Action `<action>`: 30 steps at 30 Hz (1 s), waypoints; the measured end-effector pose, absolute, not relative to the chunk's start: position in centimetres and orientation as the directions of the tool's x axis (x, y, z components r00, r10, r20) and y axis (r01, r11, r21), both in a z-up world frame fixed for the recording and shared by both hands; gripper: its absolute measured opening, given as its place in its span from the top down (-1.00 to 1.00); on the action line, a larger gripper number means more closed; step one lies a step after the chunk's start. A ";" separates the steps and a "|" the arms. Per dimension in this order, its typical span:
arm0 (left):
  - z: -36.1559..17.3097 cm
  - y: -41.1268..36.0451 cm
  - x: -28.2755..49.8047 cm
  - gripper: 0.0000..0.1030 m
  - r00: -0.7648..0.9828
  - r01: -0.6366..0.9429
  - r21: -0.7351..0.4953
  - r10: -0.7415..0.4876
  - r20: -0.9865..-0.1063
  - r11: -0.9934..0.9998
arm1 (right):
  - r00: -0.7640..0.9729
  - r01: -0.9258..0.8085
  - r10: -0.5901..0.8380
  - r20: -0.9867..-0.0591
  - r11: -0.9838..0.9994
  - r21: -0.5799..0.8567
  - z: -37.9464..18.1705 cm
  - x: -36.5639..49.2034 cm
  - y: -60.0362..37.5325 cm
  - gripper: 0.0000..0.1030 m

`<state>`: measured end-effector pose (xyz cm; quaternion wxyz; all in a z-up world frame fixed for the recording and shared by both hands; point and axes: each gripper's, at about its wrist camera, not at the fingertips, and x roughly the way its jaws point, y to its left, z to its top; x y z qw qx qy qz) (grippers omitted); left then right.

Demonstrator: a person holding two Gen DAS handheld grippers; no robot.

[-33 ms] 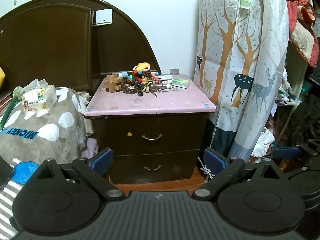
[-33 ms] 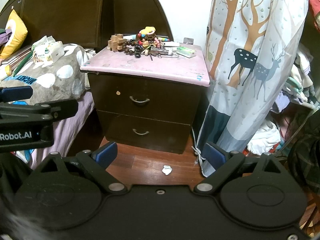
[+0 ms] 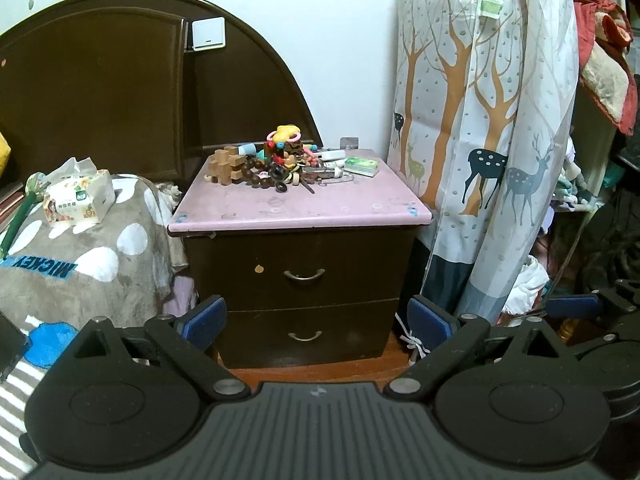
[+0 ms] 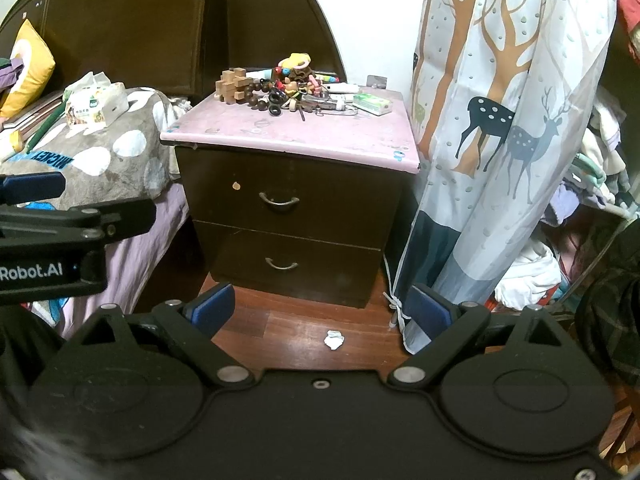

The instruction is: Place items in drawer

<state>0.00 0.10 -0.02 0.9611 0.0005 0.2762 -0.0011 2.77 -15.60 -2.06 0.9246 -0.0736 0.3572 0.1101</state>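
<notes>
- Your two grippers, left gripper (image 3: 318, 322) and right gripper (image 4: 320, 312), hover with fingers apart, holding nothing
- Two shut drawers, upper drawer (image 3: 304, 268) and lower drawer (image 3: 306, 332)
- One trinket pile (image 3: 280, 164) on the pink worktop (image 3: 300, 208)

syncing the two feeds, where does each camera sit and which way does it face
Left wrist: on the left tool, low, facing the nightstand head-on; own open fingers show, right tool at right edge.
Right wrist: on the right tool, higher, angled down; left tool at left.
Shared: nightstand, cluttered pink top, two closed drawers, deer curtain.
</notes>
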 end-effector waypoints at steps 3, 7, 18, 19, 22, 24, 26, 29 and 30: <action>-0.1 0.3 0.0 -0.90 0.846 0.007 -0.005 -0.009 -0.533 1.000 | 0.721 -0.256 0.151 -0.676 0.965 -0.058 -2.1 2.8 -15.6 -0.83; -0.1 0.6 0.0 -0.90 0.844 0.014 -0.013 -0.019 -0.536 1.000 | 0.723 -0.256 0.151 -0.675 0.965 -0.059 -2.2 2.8 -15.5 -0.83; -0.1 0.2 -0.1 -0.90 0.843 0.020 -0.013 -0.024 -0.537 1.000 | 0.724 -0.257 0.150 -0.674 0.965 -0.061 -2.2 2.8 -15.5 -0.83; 0.0 0.2 -0.1 -0.90 0.843 0.020 -0.014 -0.024 -0.537 1.000 | 0.724 -0.257 0.150 -0.674 0.965 -0.061 -2.2 2.8 -15.5 -0.83; 0.0 0.2 0.0 -0.90 0.843 0.020 -0.016 -0.025 -0.537 1.000 | 0.723 -0.256 0.149 -0.674 0.965 -0.061 -2.1 2.7 -15.5 -0.83; 0.0 0.3 0.0 -0.90 0.843 0.020 -0.018 -0.027 -0.538 1.000 | 0.723 -0.256 0.149 -0.674 0.965 -0.062 -2.1 2.7 -15.5 -0.83; -0.1 0.3 0.0 -0.90 0.842 0.020 -0.016 -0.025 -0.538 1.000 | 0.723 -0.257 0.149 -0.674 0.964 -0.062 -2.2 2.7 -15.5 -0.84; 0.0 0.3 -0.1 -0.90 0.843 0.018 -0.018 -0.025 -0.538 1.000 | 0.722 -0.258 0.150 -0.676 0.964 -0.062 -2.1 2.7 -15.4 -0.83; -0.1 0.4 0.0 -0.90 0.843 0.018 -0.018 -0.025 -0.538 1.000 | 0.722 -0.258 0.149 -0.676 0.964 -0.063 -2.2 2.7 -15.4 -0.83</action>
